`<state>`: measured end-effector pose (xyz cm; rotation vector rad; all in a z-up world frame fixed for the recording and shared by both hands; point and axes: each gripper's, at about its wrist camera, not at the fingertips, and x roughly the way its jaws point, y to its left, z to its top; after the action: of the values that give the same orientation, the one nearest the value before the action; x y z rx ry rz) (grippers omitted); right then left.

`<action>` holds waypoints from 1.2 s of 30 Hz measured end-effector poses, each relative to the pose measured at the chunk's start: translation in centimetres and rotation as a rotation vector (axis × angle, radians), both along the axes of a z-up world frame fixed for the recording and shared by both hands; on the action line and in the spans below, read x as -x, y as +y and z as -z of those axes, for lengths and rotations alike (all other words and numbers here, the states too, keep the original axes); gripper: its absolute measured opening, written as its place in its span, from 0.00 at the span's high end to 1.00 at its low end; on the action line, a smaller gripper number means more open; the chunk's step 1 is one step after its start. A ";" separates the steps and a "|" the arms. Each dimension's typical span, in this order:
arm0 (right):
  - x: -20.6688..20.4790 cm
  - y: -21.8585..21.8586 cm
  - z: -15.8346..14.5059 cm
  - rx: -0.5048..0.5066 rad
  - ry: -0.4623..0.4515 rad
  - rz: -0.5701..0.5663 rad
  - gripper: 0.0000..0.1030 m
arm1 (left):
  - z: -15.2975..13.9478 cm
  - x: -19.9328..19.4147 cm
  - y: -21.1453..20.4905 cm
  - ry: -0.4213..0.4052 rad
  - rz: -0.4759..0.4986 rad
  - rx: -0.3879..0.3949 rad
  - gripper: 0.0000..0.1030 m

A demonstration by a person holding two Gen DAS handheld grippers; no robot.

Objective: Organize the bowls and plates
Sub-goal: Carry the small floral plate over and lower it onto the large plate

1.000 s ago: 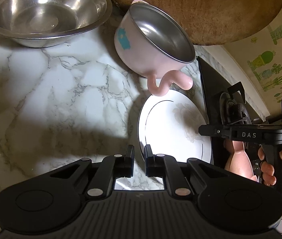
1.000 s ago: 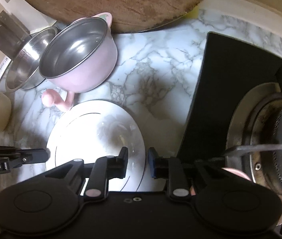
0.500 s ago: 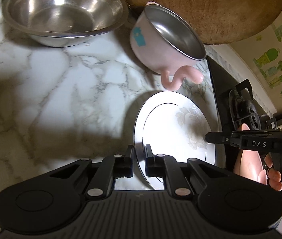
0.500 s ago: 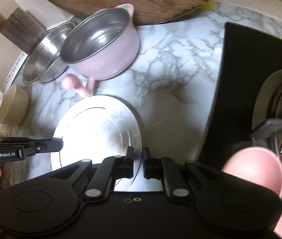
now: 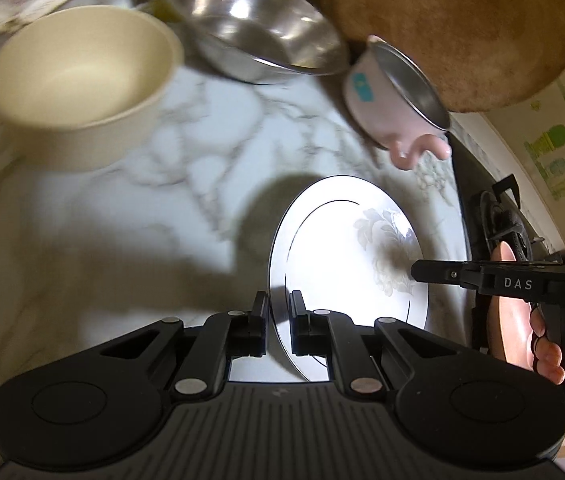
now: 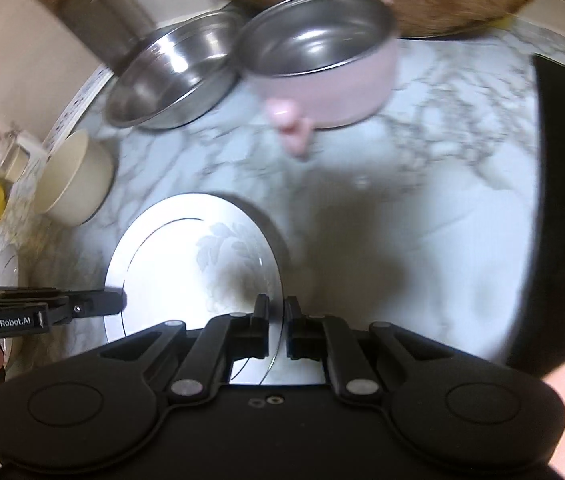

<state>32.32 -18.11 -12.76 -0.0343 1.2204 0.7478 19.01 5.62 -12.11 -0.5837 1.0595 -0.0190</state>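
Fingers (image 5: 259,322) of left gripper (image 5: 278,328) pinch white floral plate (image 5: 346,256) rim at its 9 o'clock, right gripper (image 6: 276,328) pinches 3 o'clock; plate clear of marble counter (image 5: 122,208). Keep both level, steer clear of cream bowl (image 5: 82,80)

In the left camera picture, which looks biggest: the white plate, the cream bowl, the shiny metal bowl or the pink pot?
1. white plate
2. cream bowl and metal bowl look about alike; the cream one is nearer the camera, so no ranking.
3. pink pot, smallest, though it sits farther away.
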 end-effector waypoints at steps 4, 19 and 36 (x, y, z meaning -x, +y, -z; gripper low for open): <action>1.0 2.6 -0.4 0.017 -0.029 -0.065 0.92 | -0.2 1.5 1.6 -0.003 -0.046 -0.004 0.91; 3.5 9.6 -3.5 0.007 -0.090 -0.186 0.92 | -3.0 6.9 7.1 -0.053 -0.179 -0.010 0.91; 8.7 20.2 -4.6 -0.020 -0.083 -0.359 0.93 | -4.3 15.9 13.8 -0.035 -0.376 -0.067 0.91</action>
<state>23.63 2.14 -8.20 -0.2711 1.1405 1.0594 3.12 19.38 -7.80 -0.7107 0.9000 0.3328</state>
